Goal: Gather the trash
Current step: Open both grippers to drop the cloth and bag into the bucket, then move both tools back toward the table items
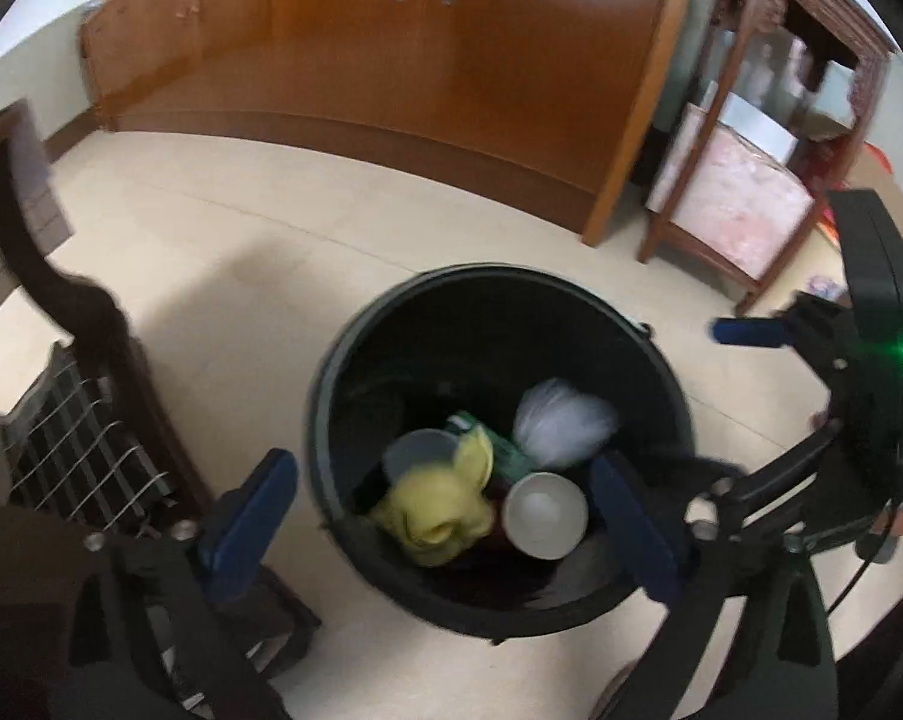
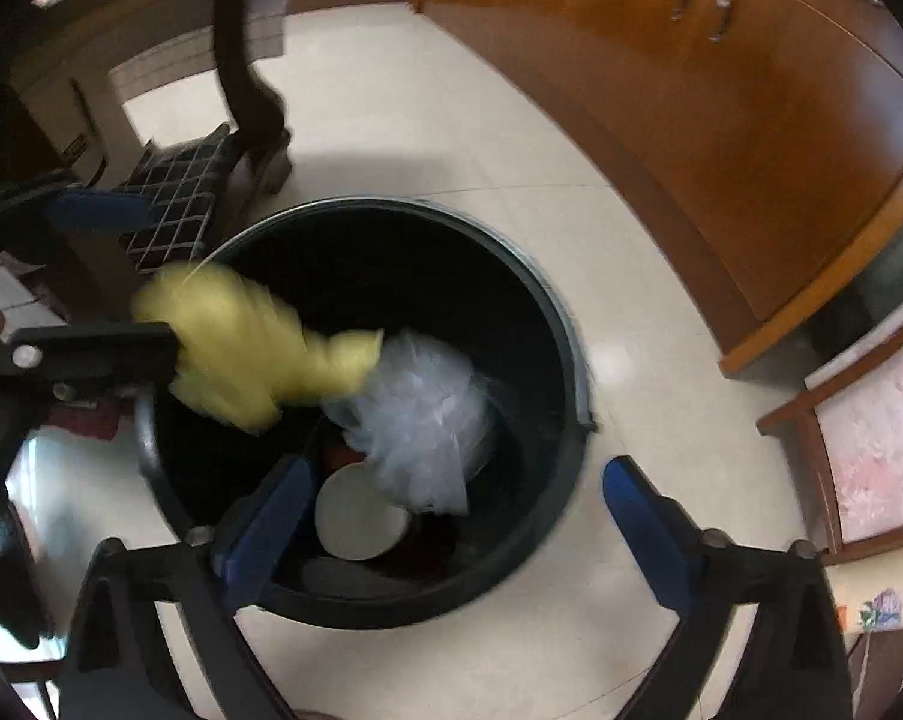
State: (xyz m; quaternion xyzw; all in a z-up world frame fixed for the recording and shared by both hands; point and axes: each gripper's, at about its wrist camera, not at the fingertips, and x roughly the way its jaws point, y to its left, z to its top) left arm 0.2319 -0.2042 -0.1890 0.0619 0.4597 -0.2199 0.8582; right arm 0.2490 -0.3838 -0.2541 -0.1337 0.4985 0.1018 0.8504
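Observation:
A black round trash bin [image 1: 355, 360] stands on the tiled floor; it also shows in the right wrist view [image 2: 547, 300]. Inside lie a crumpled yellow piece [image 1: 439, 510], a clear plastic bag [image 1: 565, 426], a white paper cup [image 1: 544, 516], a grey cup [image 1: 421, 450] and a green wrapper [image 1: 508, 456]. My left gripper [image 1: 445, 534] is open above the bin. In the right wrist view the yellow piece [image 2: 241, 342] is blurred in the air over the bin beside the left gripper's fingers [image 2: 100, 210], above the plastic bag [image 2: 427, 414]. My right gripper [image 2: 457, 534] is open and empty above the bin's near rim.
A wooden cabinet [image 1: 427, 60] lines the far wall. A dark table leg [image 1: 91, 312] and a checked mat [image 1: 73, 438] are left of the bin. A carved wooden stand [image 1: 745, 180] with a pink panel is at the right. The right gripper [image 1: 823, 354] shows at the right edge.

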